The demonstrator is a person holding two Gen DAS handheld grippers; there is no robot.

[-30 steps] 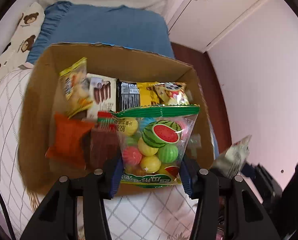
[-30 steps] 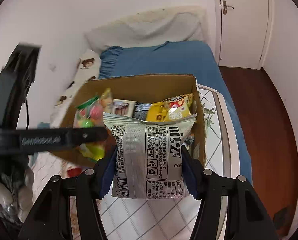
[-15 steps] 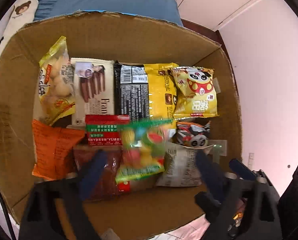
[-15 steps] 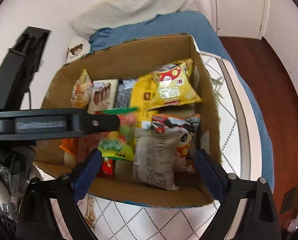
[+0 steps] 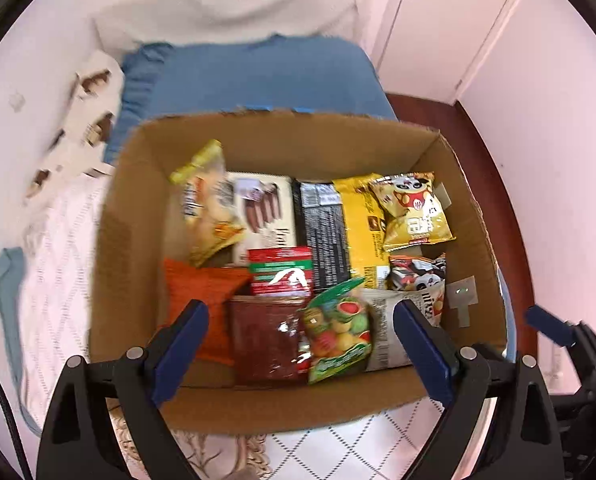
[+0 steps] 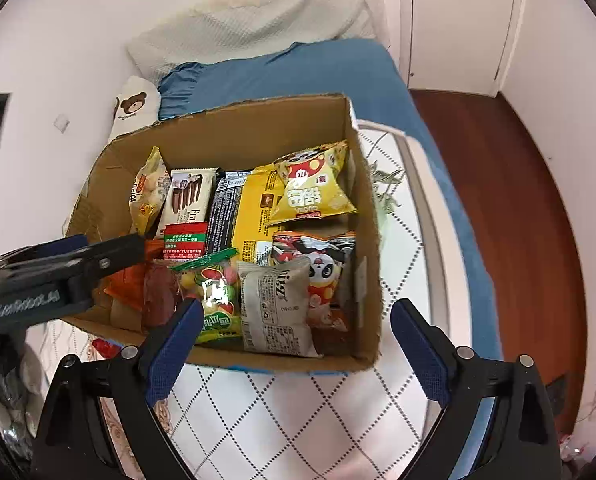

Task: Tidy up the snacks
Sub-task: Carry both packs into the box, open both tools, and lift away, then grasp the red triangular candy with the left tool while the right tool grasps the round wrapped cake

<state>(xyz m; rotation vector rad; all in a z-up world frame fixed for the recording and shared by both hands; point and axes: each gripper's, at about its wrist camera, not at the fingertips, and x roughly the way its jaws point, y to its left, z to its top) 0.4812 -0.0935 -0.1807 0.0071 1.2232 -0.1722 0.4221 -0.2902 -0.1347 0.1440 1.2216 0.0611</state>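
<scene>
From the left wrist view, the left gripper hangs above the near edge of an open cardboard box that sits on a white quilted bed cover; its blue-padded jaws have just been opening and now stand wide apart, released, with nothing pressed between them. Below them, the fruit-candy bag lies in the near row of the box, tilted, with a dark red packet just to its left and a silver-grey packet touching it on the right. An orange packet fills the near left corner. The far row holds a yellow biscuit bag, a white chocolate-stick pack, a black-and-yellow pack and a yellow panda bag. A blue pillow lies beyond the box. From the right wrist view, the right gripper is likewise released: its jaws have just been opening too, and they stand wide and empty over the near right corner of the box. The silver-grey packet rests inside, upright against a red panda bag, with the fruit-candy bag beside it on the left. One black finger of the left gripper reaches in from the left edge over the box's near left part.
</scene>
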